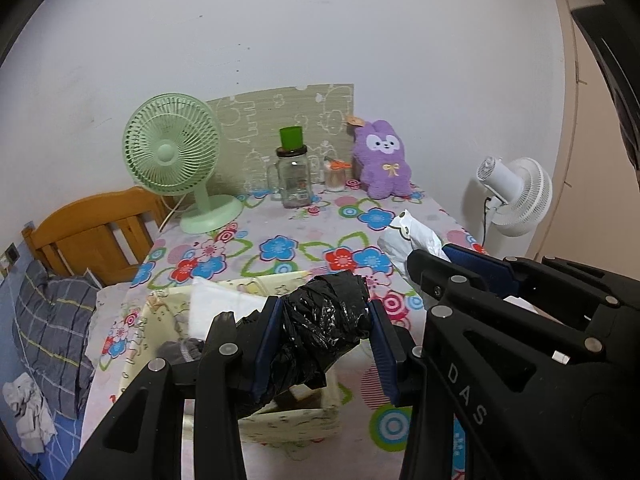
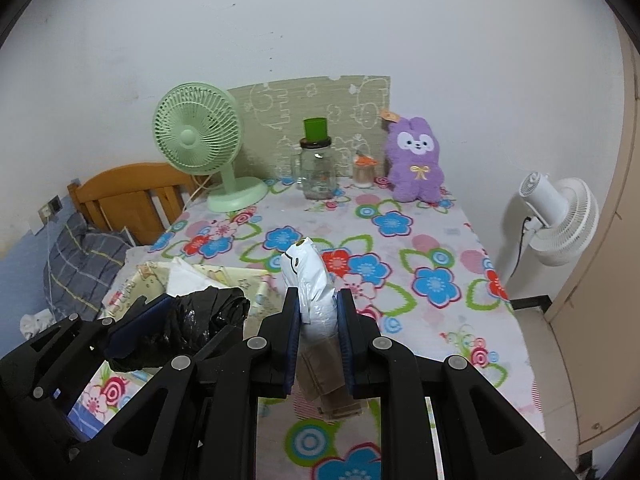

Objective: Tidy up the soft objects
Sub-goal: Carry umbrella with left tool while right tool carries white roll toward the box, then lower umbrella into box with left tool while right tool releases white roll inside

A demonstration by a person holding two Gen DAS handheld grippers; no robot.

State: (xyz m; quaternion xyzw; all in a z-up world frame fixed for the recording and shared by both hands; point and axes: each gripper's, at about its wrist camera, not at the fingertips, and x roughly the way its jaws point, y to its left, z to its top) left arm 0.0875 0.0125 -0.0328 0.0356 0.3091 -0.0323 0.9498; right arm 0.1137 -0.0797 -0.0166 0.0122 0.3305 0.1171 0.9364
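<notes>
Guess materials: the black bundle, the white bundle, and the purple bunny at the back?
Black bundle, clamped in the left tongs: thin glossy plastic film, likely a bag, given its crinkles and sharp glints. White bundle, in the right tongs: also looks like crinkled plastic film, duller; its tan lower part is unclear. Purple bunny: fuzzy matte plush fabric.

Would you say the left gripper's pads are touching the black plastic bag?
Touching. The left wrist view shows the left gripper with both blue pads pressed against the crumpled black plastic bag, no gap either side.
</notes>
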